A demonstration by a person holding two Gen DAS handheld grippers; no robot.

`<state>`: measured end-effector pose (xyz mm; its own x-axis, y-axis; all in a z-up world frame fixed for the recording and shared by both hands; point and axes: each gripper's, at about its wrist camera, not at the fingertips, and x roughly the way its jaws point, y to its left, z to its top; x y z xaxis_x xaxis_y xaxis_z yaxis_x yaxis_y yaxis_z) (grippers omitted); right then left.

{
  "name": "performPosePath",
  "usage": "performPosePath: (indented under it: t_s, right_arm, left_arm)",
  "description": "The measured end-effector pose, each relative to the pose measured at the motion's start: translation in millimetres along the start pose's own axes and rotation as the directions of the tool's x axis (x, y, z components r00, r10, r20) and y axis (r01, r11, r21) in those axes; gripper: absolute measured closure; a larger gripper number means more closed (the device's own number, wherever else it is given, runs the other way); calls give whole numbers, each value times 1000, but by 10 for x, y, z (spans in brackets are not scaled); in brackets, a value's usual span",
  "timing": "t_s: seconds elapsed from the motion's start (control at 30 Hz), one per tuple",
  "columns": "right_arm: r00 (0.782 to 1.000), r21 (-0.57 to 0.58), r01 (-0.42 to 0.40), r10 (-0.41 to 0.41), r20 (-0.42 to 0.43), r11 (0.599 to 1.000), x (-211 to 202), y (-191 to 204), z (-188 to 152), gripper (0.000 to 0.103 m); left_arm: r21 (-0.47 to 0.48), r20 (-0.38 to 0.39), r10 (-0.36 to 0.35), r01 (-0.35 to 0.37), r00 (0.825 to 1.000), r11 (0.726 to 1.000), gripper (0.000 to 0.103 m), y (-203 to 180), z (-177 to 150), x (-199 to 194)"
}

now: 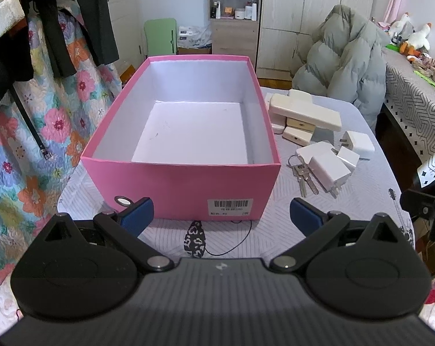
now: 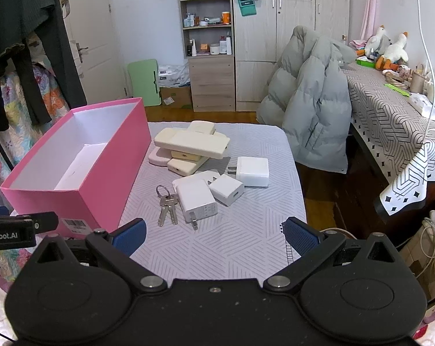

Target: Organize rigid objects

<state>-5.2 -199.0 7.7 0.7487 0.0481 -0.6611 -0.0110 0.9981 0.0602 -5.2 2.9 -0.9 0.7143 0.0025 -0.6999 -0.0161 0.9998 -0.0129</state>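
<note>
Box: your left gripper (image 1: 221,212) faces the pink box (image 1: 185,178) straight ahead, just beyond its blue fingertips (image 1: 138,212); the near end wall carries a barcode label (image 1: 229,206).
Left gripper: you hold its jaws spread wide, nothing between them.
Keys: a bunch of keys (image 2: 168,204) lies ahead and slightly left of your right gripper (image 2: 214,238), just right of the box.
Chargers: four white chargers (image 2: 196,200) sit clustered straight ahead of your right gripper, the nearest touching the keys; the biggest cube (image 2: 252,171) lies farthest right.
Cream cases: a loose stack of cream cases (image 2: 192,144) lies beyond the chargers, close beside the box's long wall.
Right gripper: you hold its jaws wide apart too, gripping nothing.
Cloth: everything rests on a pale patterned tablecloth (image 2: 240,239).
Jacket: a grey puffer jacket (image 2: 312,101) hangs past the table's far right corner.
</note>
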Motion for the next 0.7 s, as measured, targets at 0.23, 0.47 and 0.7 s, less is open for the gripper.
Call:
performPosePath:
  t_s: [0.23, 0.47, 0.7]
  right_arm:
    - [1000, -30, -3, 3, 4, 1000, -29, 33, -22, 0]
    - [1000, -27, 4, -3, 1, 1000, -15, 24, -24, 0]
    - [1000, -17, 8, -8, 7, 1000, -20, 0, -27, 0]
  left_arm:
    - [9, -6, 6, -6, 1000, 1000, 2, -28, -9, 8]
    - [26, -1, 4, -4, 1000, 1000, 2, -51, -17, -16]
    - [23, -1, 2, -2, 1000, 1000, 2, -67, -15, -15]
